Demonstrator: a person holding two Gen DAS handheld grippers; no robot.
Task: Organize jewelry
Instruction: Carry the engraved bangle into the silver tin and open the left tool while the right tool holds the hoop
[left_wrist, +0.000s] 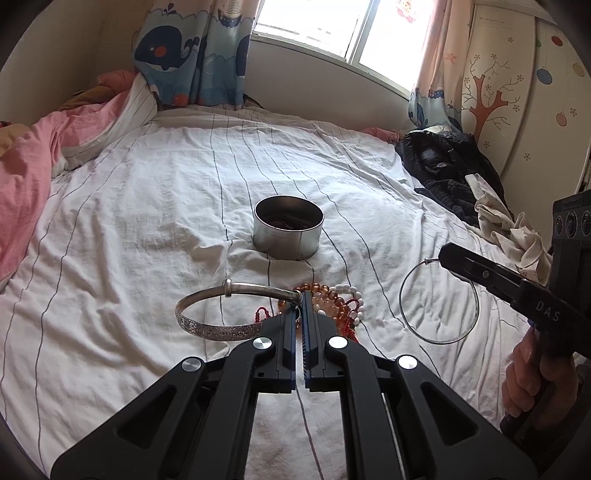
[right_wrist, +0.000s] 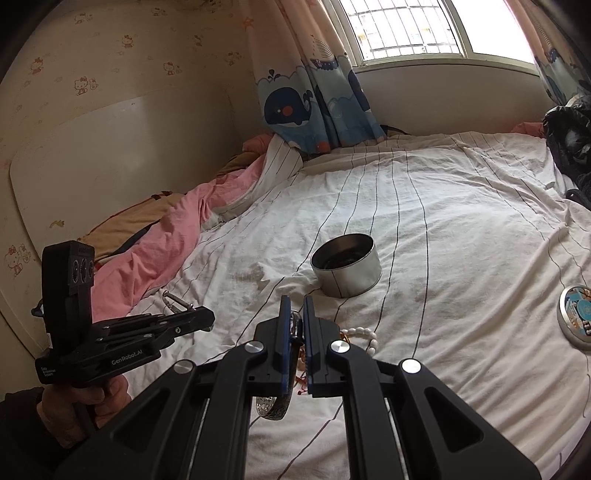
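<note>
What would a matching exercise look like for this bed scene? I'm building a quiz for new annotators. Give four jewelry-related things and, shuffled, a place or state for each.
Things:
1. engraved silver bangle
2. thin wire hoop
3. round metal tin
4. bead strands

Places or states:
A. gripped by the right gripper
B. lying in a heap on the striped sheet
C. gripped by the left gripper
D. standing open on the sheet, beyond the heap

Pairs: 1-C, 2-A, 3-D, 4-B
</note>
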